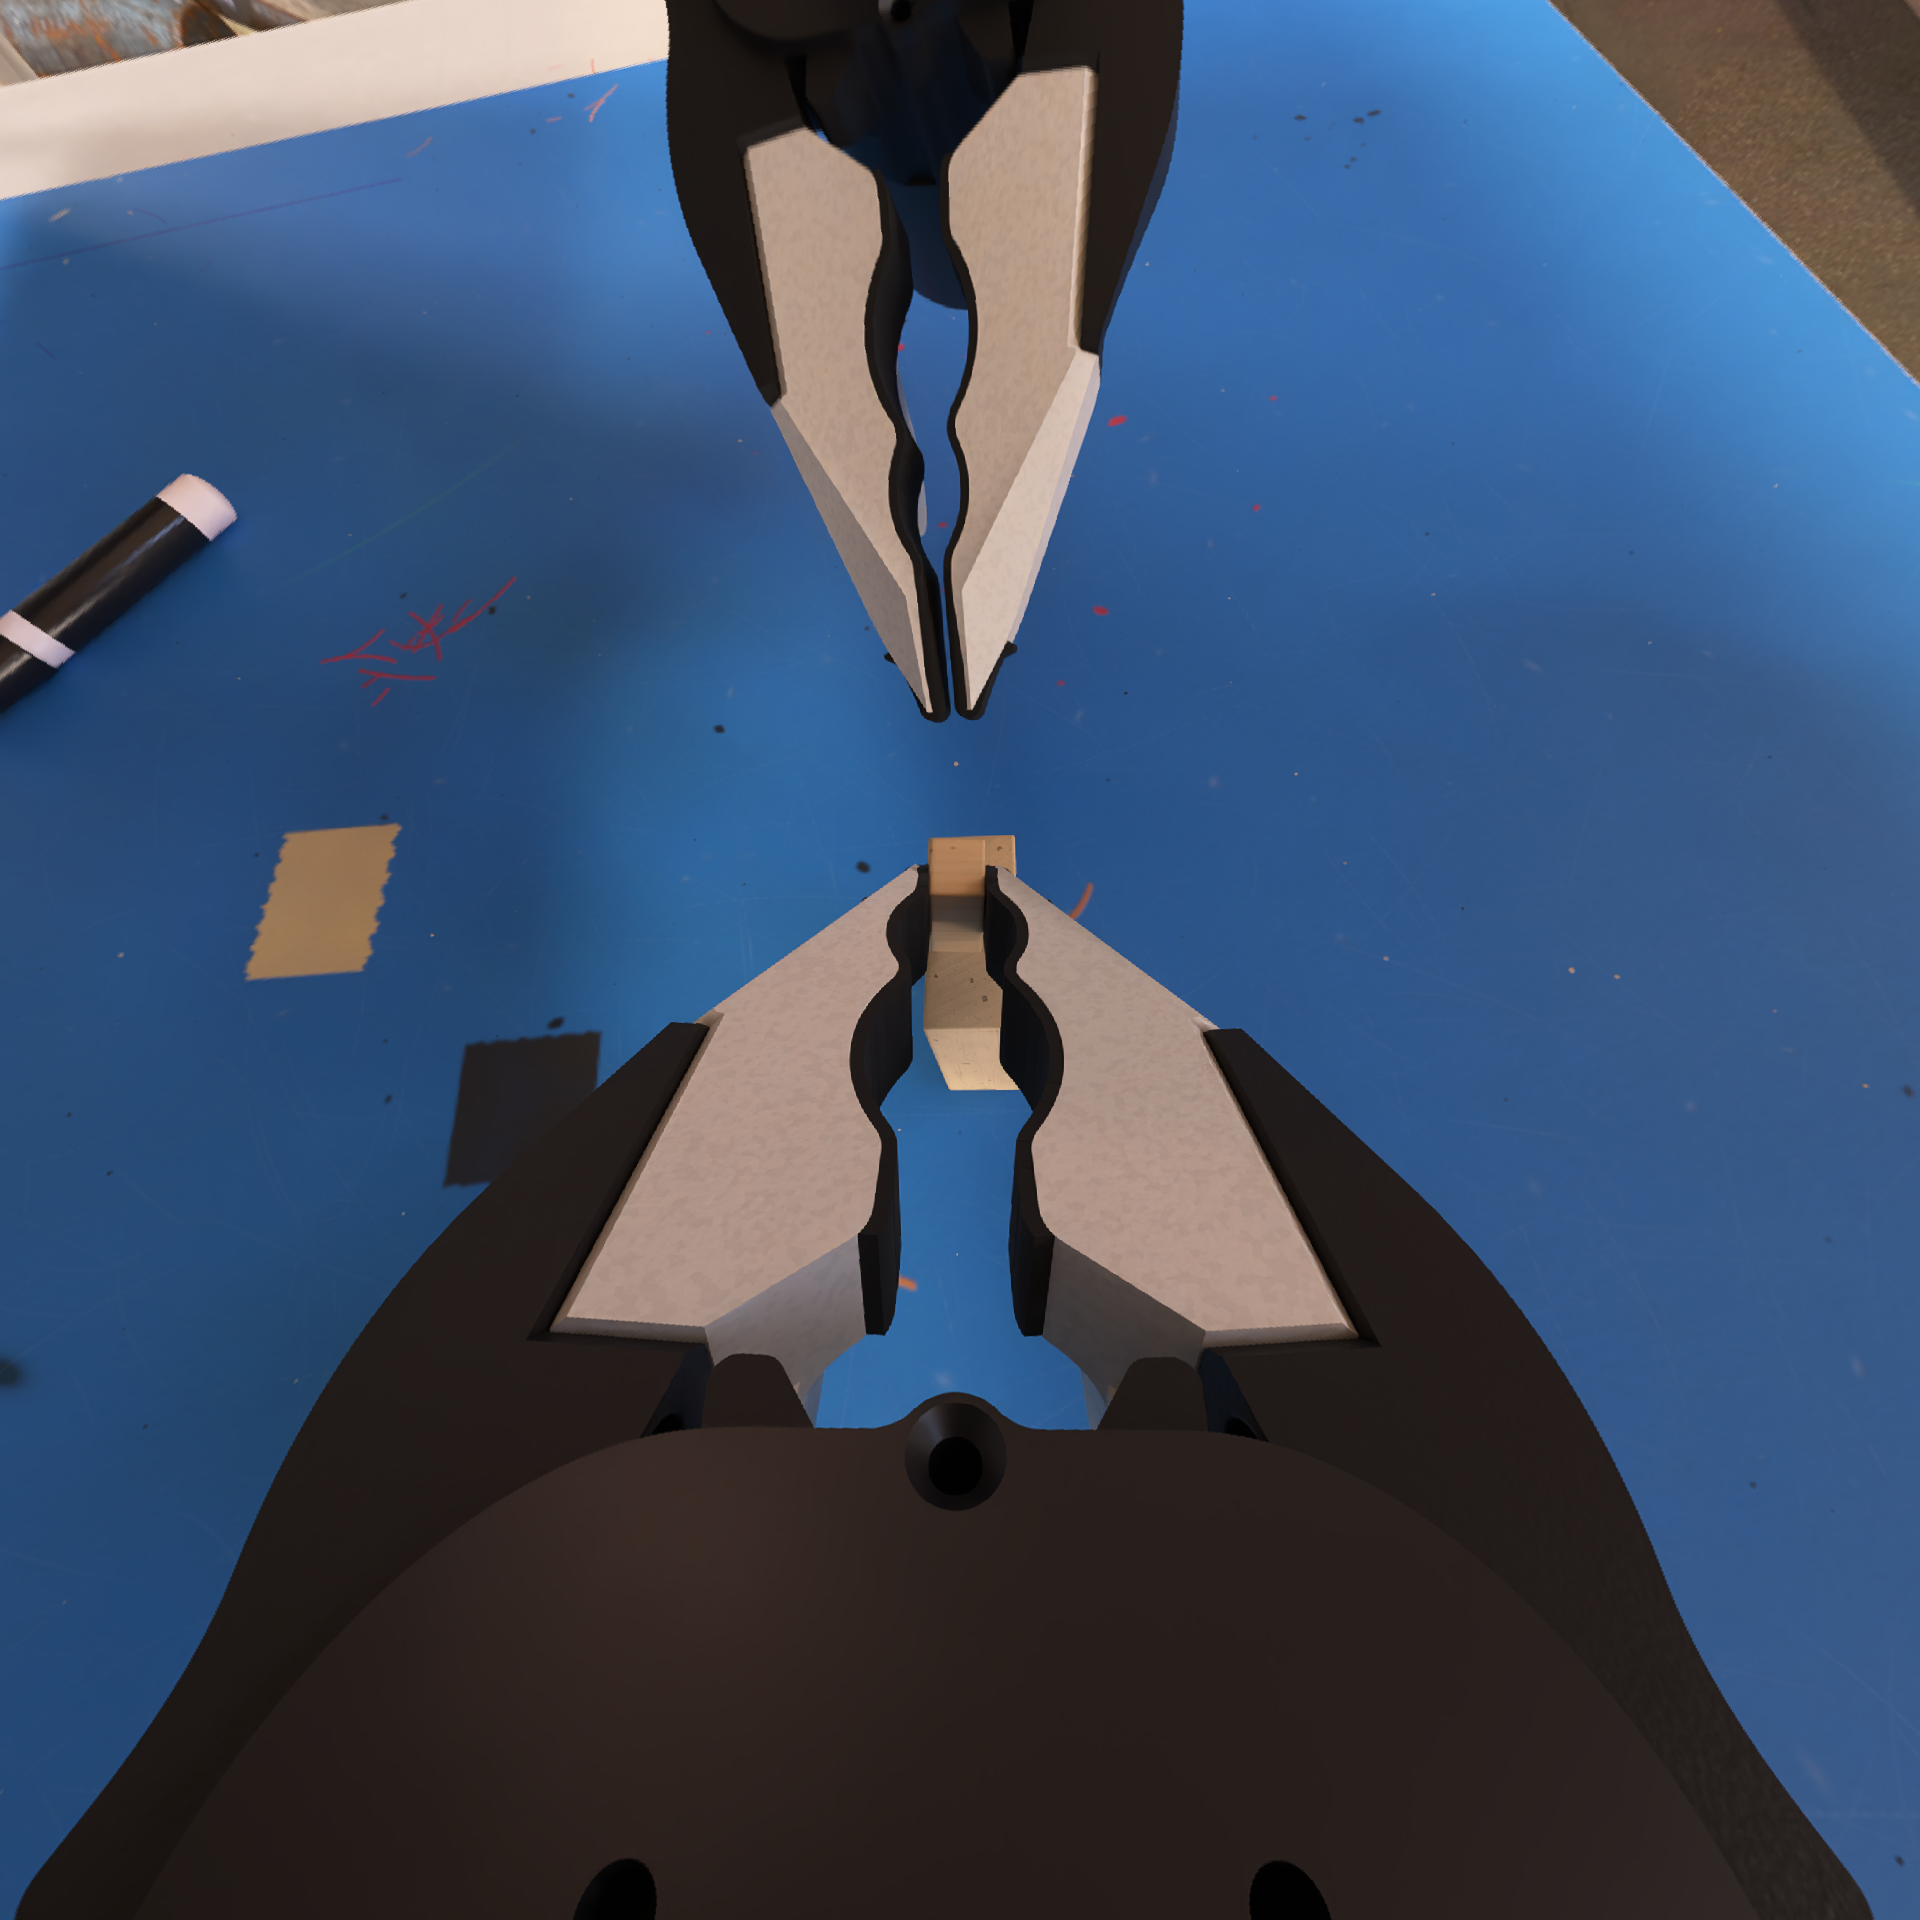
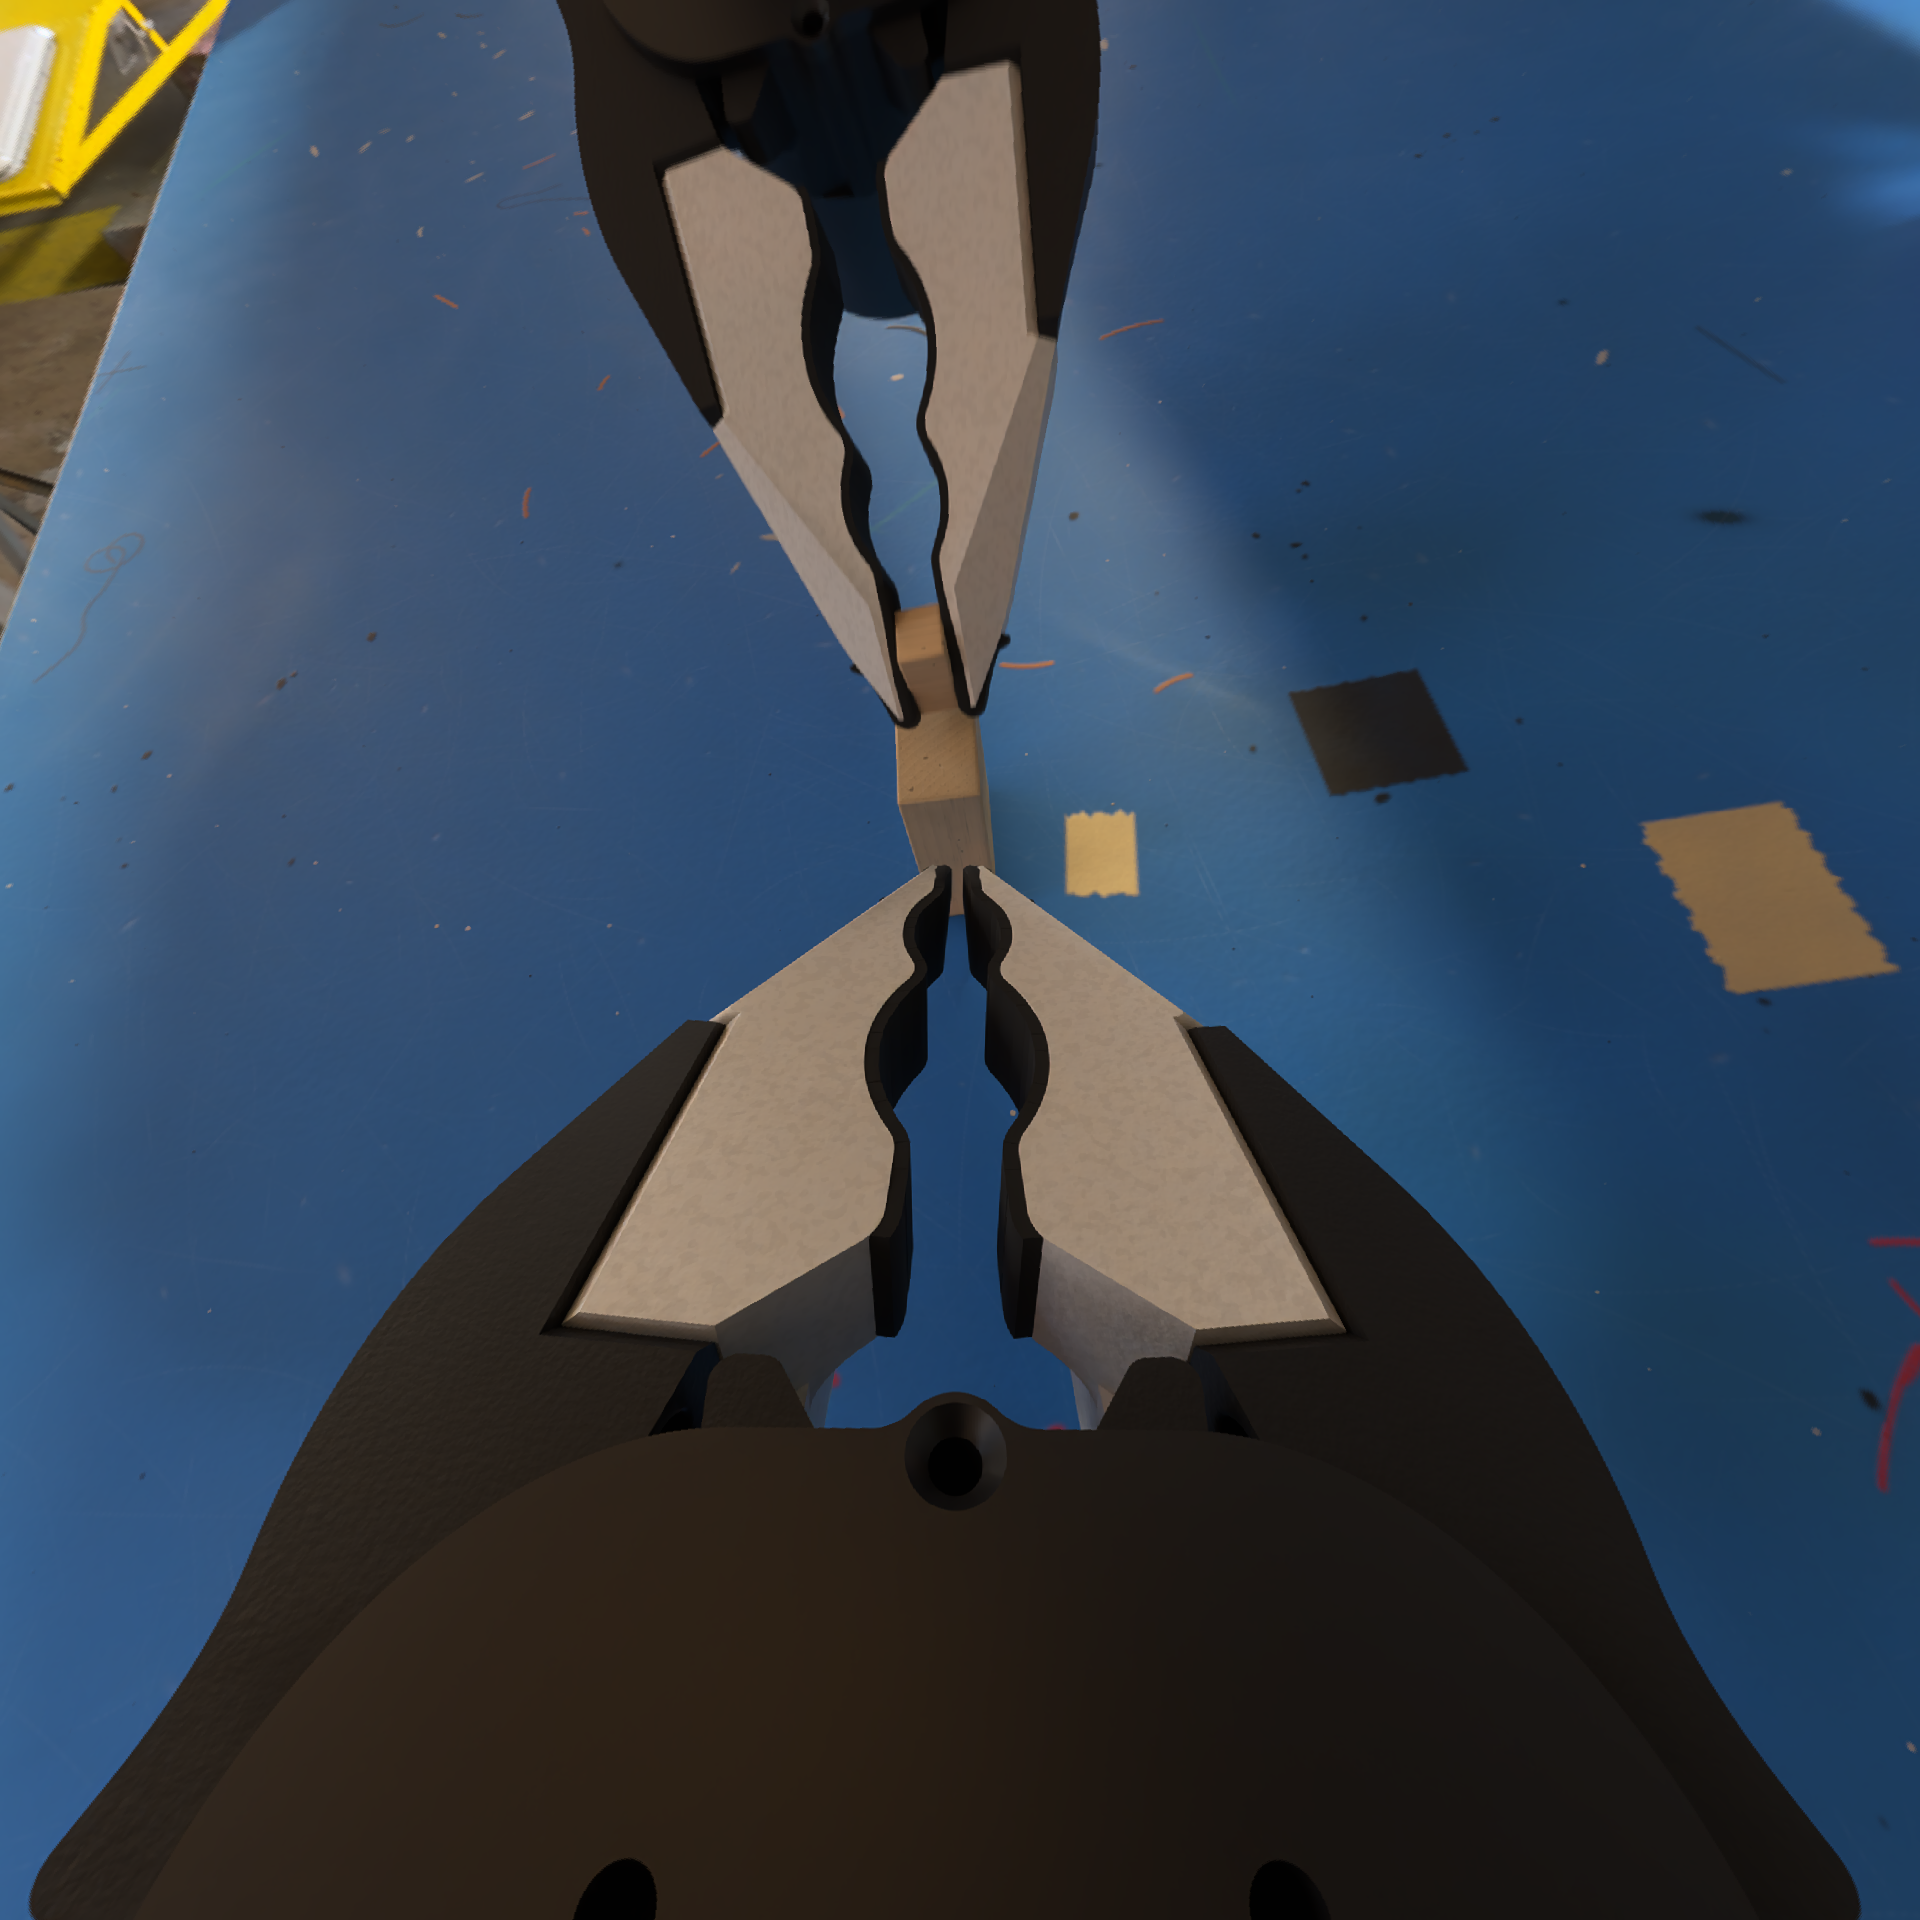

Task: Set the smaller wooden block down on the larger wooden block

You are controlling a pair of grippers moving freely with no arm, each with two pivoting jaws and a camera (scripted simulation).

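Observation:
My left gripper (image 1: 956, 878) is shut on the smaller wooden block (image 1: 971, 857), a pale cube held at its fingertips. The larger wooden block (image 1: 966, 1023) stands on the blue table (image 1: 1455, 727) right under it. In the right wrist view the left gripper (image 2: 940, 712) holds the smaller block (image 2: 920, 644) on or just above the top of the larger block (image 2: 940, 774); I cannot tell whether they touch. My right gripper (image 2: 956, 873) is shut and empty, its tips close to the larger block's near face. It faces the left gripper in the left wrist view (image 1: 951, 712).
A black marker with a white cap (image 1: 104, 582) lies at the left. Flat tan (image 1: 322, 904) and black (image 1: 520, 1112) tape patches lie on the table, also seen in the right wrist view (image 2: 1766, 899) (image 2: 1377, 732). A yellow frame (image 2: 104, 94) stands beyond the table's edge.

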